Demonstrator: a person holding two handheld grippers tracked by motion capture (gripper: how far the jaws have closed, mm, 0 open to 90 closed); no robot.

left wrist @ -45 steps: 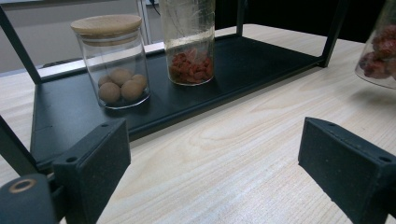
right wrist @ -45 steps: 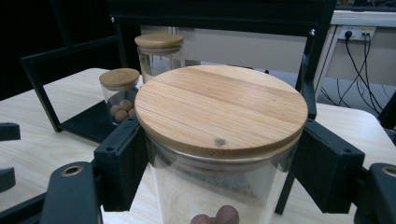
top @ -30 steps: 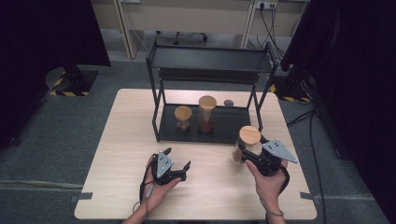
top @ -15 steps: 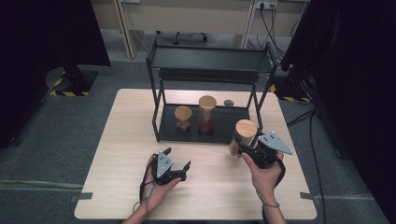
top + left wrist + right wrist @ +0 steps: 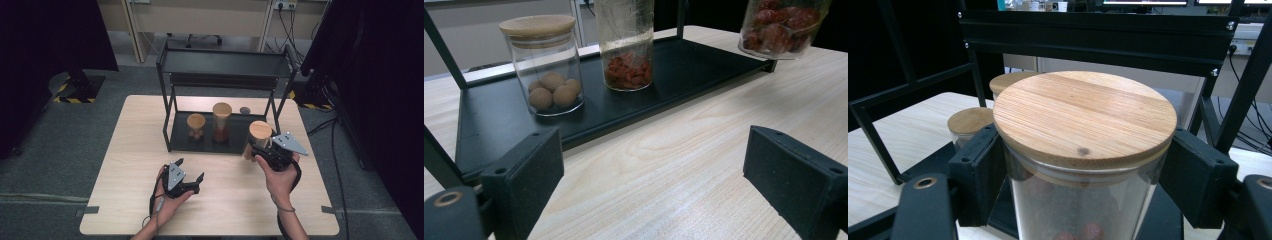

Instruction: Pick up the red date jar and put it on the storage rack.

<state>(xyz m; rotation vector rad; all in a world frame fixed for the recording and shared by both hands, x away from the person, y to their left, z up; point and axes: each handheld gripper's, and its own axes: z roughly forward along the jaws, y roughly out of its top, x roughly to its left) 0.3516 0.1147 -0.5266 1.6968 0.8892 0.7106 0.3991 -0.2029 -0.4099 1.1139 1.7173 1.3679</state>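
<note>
A glass jar with a wooden lid (image 5: 260, 131) and red fruit inside hangs just above the table at the front right corner of the black rack (image 5: 226, 62). My right gripper (image 5: 256, 149) is shut on it below the lid. In the right gripper view both pads (image 5: 979, 176) press the glass under the lid (image 5: 1083, 112). My left gripper (image 5: 191, 170) rests open on the table in front of the rack, with nothing between its jaws (image 5: 659, 195). From there the held jar's bottom (image 5: 781, 27) shows at top right.
On the rack's lower shelf (image 5: 499, 117) stand a short jar of brown balls (image 5: 546, 65) and a tall jar of red berries (image 5: 626, 45). A small dark round thing (image 5: 245, 110) lies on the table behind the rack. The rack's top shelf (image 5: 1088, 35) spans overhead.
My right gripper has carried the jar farther from the person and slightly left, closer to the rack's right front corner. The left gripper has stayed put.
</note>
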